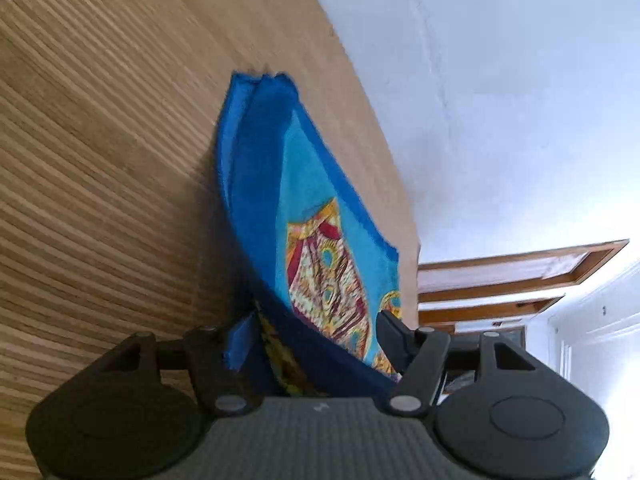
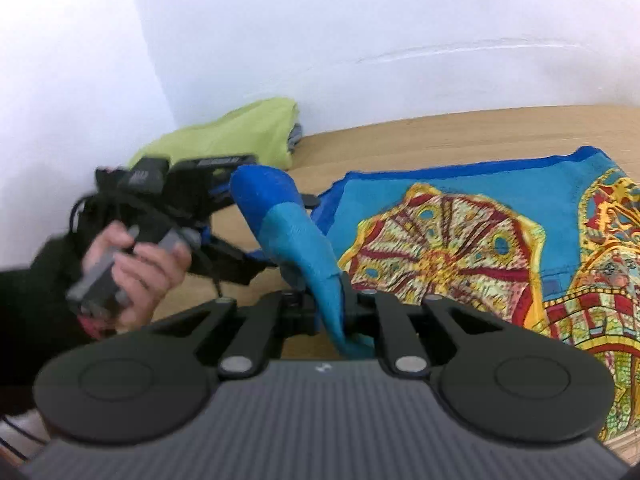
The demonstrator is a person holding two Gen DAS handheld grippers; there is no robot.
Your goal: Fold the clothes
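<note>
2 grippers are on 1 cloth right now, so most of the risk is them working against each other. Going left to right:

- Folded green garment point(image 2: 240, 132) sits at the far left by the wall, well apart from the action. Only a wide swing of the lifted cloth could knock it.
- Left gripper point(image 1: 316, 344) is clamped on an edge of the blue printed cloth point(image 2: 460, 240); fabric runs right up between its fingers. The view is tilted and blurry, so I can't say how deep the bite is. If it's shallow, a tug pulls the edge free.
- Person's hand point(image 2: 136, 268) on that left tool looks smeared with motion, so a jerk seems possible.
- Right gripper point(image 2: 332, 304) is closed on a raised flap of the same cloth, which stands up in a hump above the fingers. If the 2 grips pull unevenly, the fold line goes crooked.
- Rest of the cloth lies spread on the wooden table point(image 2: 480, 136) to the right. Lifting too hard could drag that flat part and bunch it.
</note>
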